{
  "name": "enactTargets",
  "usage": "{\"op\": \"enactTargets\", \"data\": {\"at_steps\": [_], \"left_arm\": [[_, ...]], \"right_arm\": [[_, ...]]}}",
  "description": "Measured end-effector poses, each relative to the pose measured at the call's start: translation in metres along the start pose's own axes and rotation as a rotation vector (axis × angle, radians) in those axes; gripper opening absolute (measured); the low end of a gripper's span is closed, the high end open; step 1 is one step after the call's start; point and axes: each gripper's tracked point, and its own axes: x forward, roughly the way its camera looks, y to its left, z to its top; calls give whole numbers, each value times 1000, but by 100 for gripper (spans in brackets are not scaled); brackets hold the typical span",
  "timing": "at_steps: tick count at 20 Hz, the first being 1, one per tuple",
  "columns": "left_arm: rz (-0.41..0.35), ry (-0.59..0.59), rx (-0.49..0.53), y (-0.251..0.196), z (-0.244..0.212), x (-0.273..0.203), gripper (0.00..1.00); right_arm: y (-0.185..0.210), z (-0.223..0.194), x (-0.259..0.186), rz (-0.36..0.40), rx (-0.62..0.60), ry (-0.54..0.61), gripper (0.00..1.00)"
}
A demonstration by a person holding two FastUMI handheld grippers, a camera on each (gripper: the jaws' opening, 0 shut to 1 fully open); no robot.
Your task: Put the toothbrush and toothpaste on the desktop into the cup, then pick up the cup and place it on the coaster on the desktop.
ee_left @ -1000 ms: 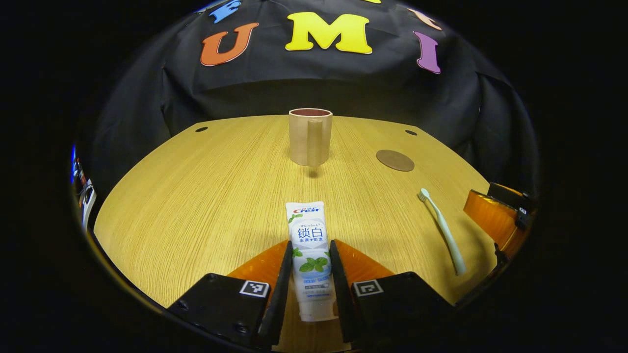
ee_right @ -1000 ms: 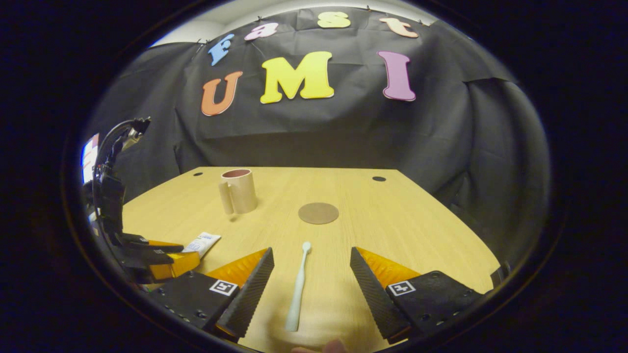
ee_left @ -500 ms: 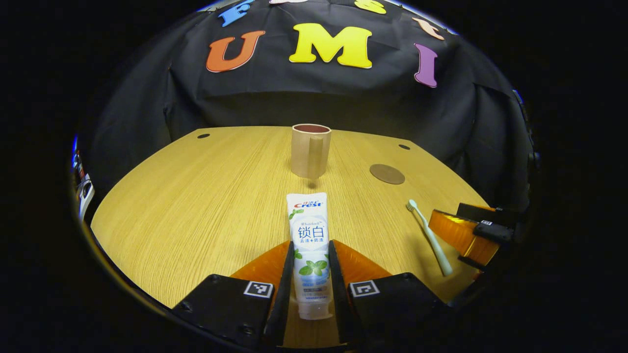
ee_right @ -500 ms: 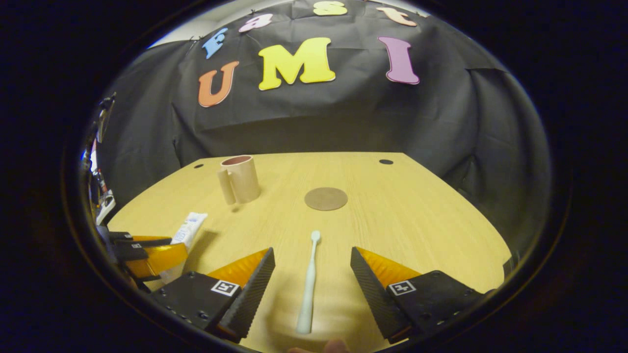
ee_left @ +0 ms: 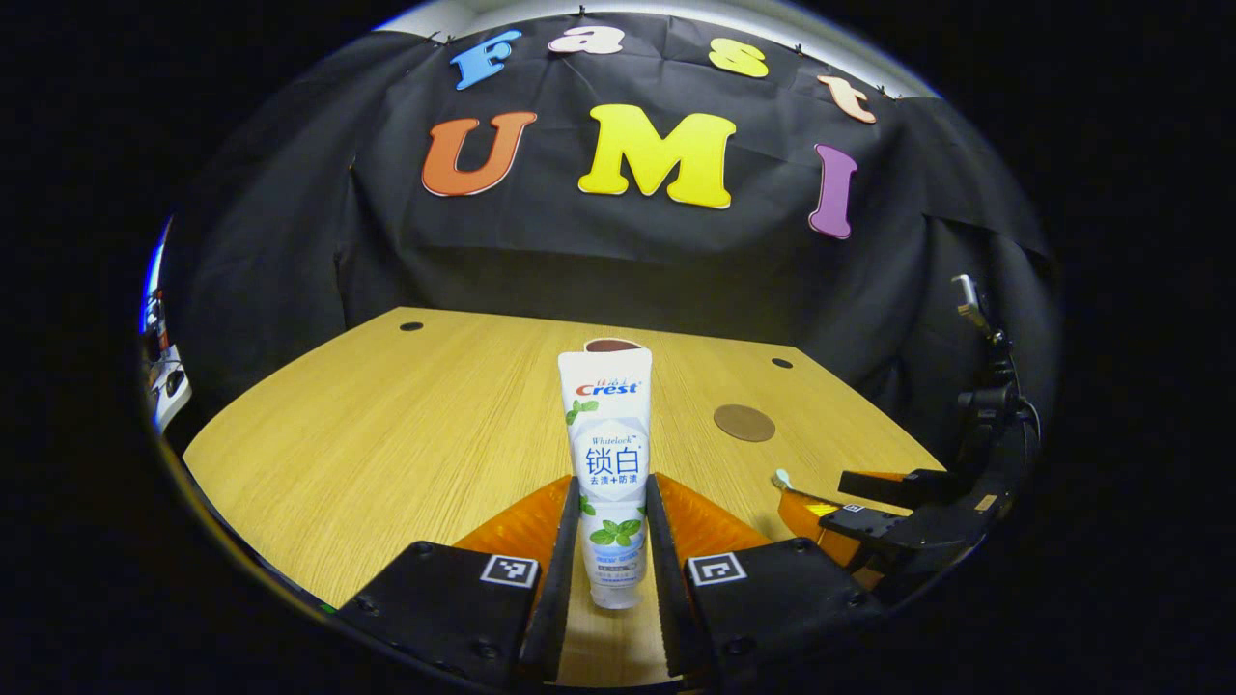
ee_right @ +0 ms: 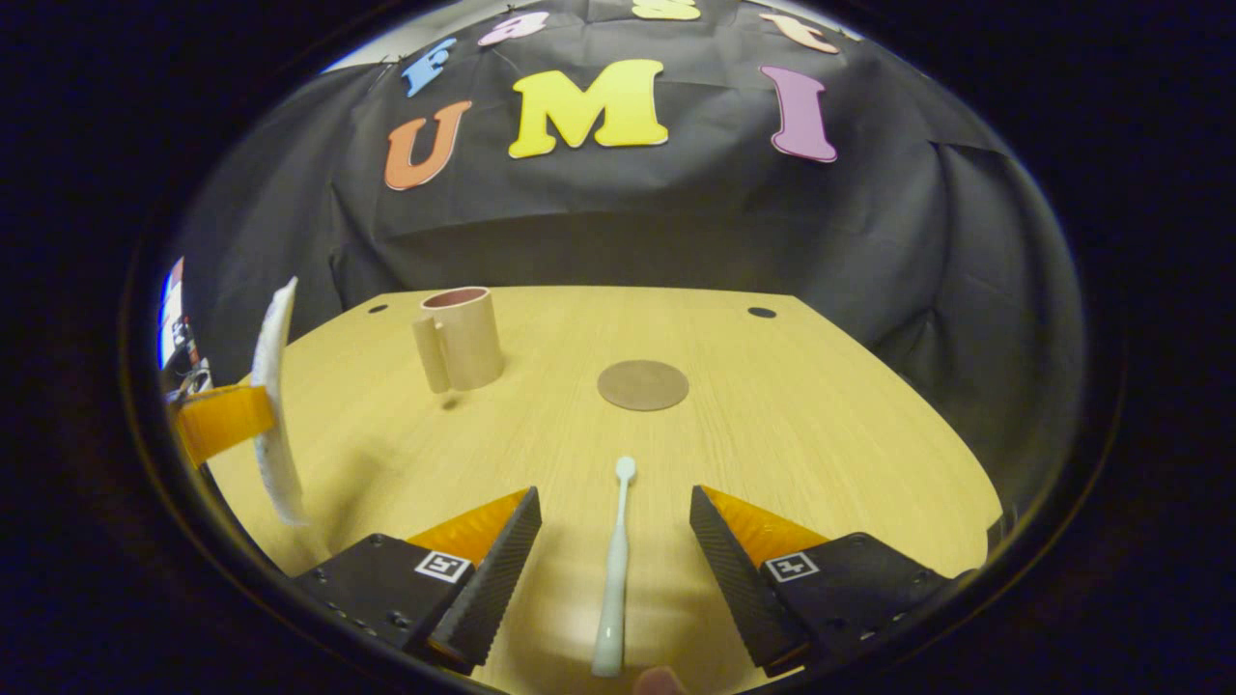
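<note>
A white toothpaste tube (ee_left: 606,415) stands nearly upright between the fingers of my left gripper (ee_left: 611,483), which is shut on it and holds it off the wooden desktop (ee_left: 386,434). Behind the tube, just the rim of the beige cup (ee_left: 613,345) shows. In the right gripper view the cup (ee_right: 459,338) stands at the back left with its handle toward me. The round brown coaster (ee_right: 642,384) lies to its right. A pale toothbrush (ee_right: 615,569) lies flat between the spread fingers of my right gripper (ee_right: 613,497), which is open. The lifted tube (ee_right: 275,415) hangs at the far left.
The desktop (ee_right: 821,434) has small dark holes near its back corners. Black cloth walls close it in at the back and sides. In the left gripper view, the right gripper (ee_left: 855,497) sits low at the right edge around the toothbrush head (ee_left: 782,477), near the coaster (ee_left: 744,423).
My left gripper has lifted the toothpaste off the desktop and tilted it upright. The right gripper has edged forward along the toothbrush, still open.
</note>
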Motion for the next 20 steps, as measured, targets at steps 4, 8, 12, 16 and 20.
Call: {"op": "enactTargets", "data": {"at_steps": [4, 8, 12, 16, 20], "left_arm": [[-6, -40, -7, 3, 21, 4, 42], [-8, -60, -5, 4, 29, 7, 42], [-7, -76, 5, 8, 39, 13, 42], [3, -116, 23, 14, 57, 26, 42], [7, -152, 29, 23, 82, 48, 42]], "right_arm": [[-2, -10, 12, -40, 42, 60, 68], [-2, -17, 21, -53, 62, 101, 57], [-2, -15, 26, -67, 67, 110, 36], [0, -19, 30, -43, 96, 111, 7], [-1, -14, 27, -6, 161, 115, 1]]}}
